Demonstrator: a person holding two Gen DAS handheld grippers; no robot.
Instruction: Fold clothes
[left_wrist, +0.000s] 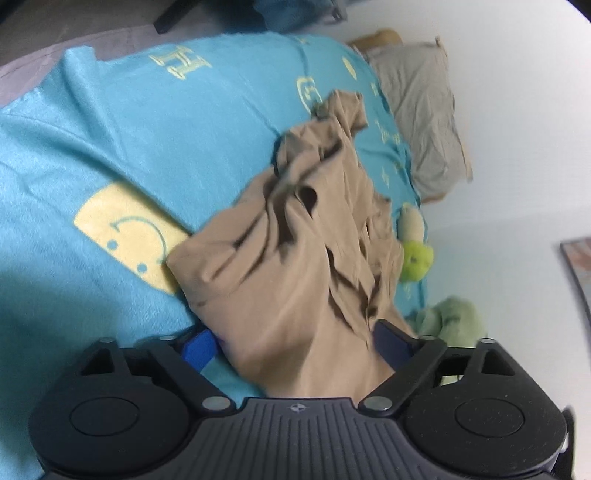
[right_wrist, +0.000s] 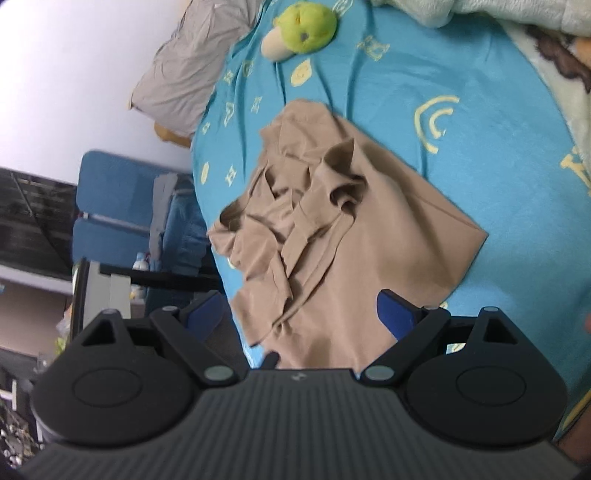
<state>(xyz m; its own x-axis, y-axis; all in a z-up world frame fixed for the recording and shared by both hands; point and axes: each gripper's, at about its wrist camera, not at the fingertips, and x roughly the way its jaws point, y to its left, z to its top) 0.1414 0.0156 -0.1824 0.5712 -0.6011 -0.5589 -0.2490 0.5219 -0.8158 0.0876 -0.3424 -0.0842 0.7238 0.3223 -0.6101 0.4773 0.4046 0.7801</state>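
Garment, tan, one piece, lay crumpled on the turquoise bedspread, one part flat with a clean corner, the other part bunched in ridges and pockets. Such a heap would suit either a fold under way or a piece still to be spread; the pictures did not settle which. Good handling, by my judgement, called for a pinch on a single layer at an edge or corner, never on the bunched middle, and for both grips to pull the cloth taut before any part was laid over. Left gripper: jaws wide apart, the cloth's near end lying between them, blue pads not closed on it; whether they touched the fabric could not be told. Right gripper: jaws likewise wide apart over the near edge of the cloth, holding nothing. Also on the bed: green plush toy, grey pillow at the far end.
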